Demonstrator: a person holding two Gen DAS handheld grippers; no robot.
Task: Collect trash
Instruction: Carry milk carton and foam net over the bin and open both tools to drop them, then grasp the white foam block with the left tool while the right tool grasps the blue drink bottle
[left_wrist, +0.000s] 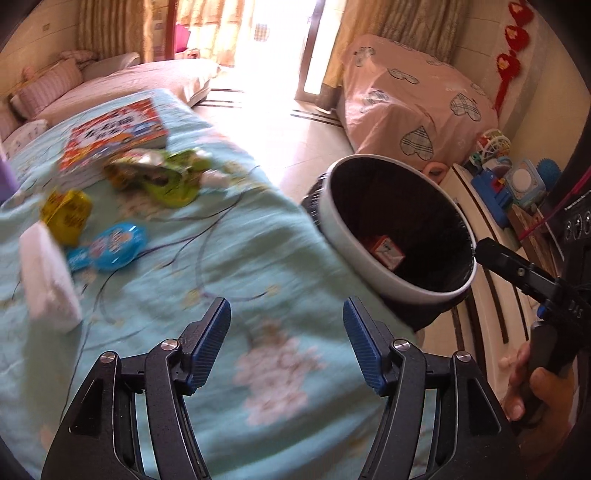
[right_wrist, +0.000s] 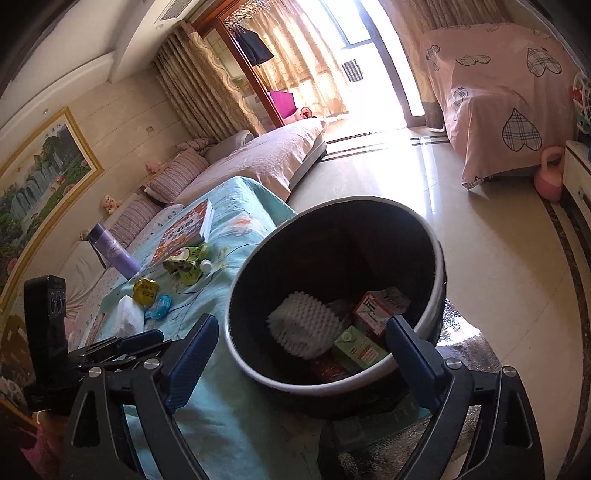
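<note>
Your left gripper (left_wrist: 287, 328) sits at the bottom centre of its view with the jaws spread wide and nothing between them, hovering over the turquoise blanket (left_wrist: 221, 258). Your right gripper (right_wrist: 301, 354) is just as wide apart, also holding nothing, low in its frame with the trash bin (right_wrist: 436, 295) right in front of it — one blue pad (right_wrist: 410, 358) overlaps the bin's near rim in the picture, though I can't tell if it touches.

The bin is white-rimmed with a black liner and stands beside the blanket's edge. Inside, in the right wrist view, you've got a white foam net (right_wrist: 301, 330), a green carton (right_wrist: 356, 349) and a red and white box (right_wrist: 380, 308).

The loose trash is still on the blanket, left side of the left wrist view: a green wrapper (left_wrist: 162, 175), a yellow wrapper (left_wrist: 66, 214), a blue wrapper (left_wrist: 110, 249) and a white tissue pack (left_wrist: 48, 277). It's blurry there, so details are hard to read. A book (left_wrist: 114, 133) lies just past the green wrapper, and a purple bottle (right_wrist: 112, 251) stands near it in the right wrist view.
</note>
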